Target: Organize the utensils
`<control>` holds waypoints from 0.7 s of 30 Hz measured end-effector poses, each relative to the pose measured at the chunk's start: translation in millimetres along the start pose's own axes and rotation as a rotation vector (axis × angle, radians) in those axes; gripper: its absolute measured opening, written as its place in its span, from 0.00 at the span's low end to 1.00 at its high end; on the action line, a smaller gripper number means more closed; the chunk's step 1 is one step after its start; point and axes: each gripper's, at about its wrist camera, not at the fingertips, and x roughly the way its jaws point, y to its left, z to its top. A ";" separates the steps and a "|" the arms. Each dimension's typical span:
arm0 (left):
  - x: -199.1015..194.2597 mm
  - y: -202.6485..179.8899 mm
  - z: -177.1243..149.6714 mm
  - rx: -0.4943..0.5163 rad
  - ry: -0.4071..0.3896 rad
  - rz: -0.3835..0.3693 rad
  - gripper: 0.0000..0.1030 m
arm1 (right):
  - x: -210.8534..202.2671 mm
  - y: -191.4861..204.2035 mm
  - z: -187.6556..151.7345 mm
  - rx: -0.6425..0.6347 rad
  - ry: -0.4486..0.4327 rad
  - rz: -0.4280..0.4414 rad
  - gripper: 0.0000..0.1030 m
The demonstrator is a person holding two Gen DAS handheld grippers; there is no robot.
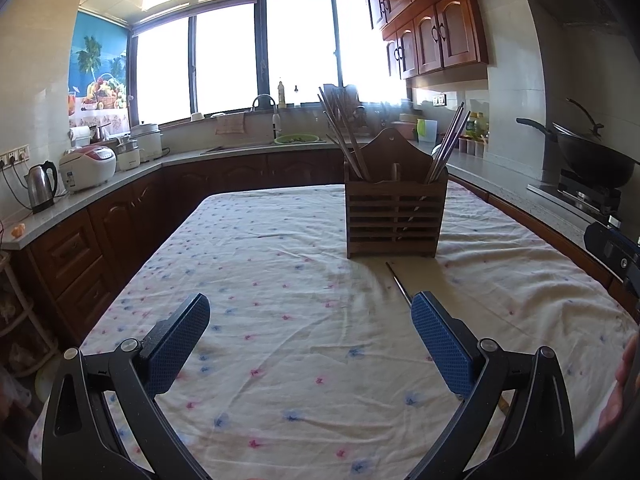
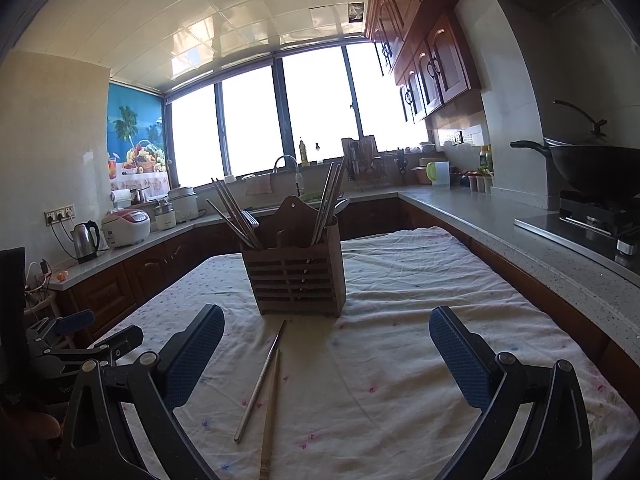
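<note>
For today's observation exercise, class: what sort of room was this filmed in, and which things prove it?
Almost certainly a home kitchen: a wok sits on a gas stove, a kettle and rice cooker stand on the counter, and a sink tap is below the window.

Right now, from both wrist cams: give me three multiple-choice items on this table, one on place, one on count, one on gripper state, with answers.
1. Where do the loose chopsticks lie?
A. On the cloth in front of the wooden holder
B. Inside the holder
C. On the counter by the kettle

2. How many loose sticks lie on the cloth?
A. None
B. Two
C. Five

3. How do the grippers stand?
A. Both shut on a stick
B. Left shut, right open
C. Both open and holding nothing

Answers:
1. A: in the right wrist view they rest on the tablecloth just short of the holder.
2. B: one metal and one wooden stick lie side by side.
3. C: the left gripper and the right gripper each show their fingers spread wide with only cloth between.
</note>
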 end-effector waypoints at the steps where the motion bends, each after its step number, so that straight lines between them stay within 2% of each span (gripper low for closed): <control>1: 0.0 -0.1 -0.1 0.000 0.000 0.000 1.00 | 0.0 -0.2 -0.1 0.000 0.000 0.000 1.00; 21: 5.6 0.7 2.2 -0.013 0.018 -0.014 1.00 | 3.1 -2.5 0.5 0.010 0.009 0.001 1.00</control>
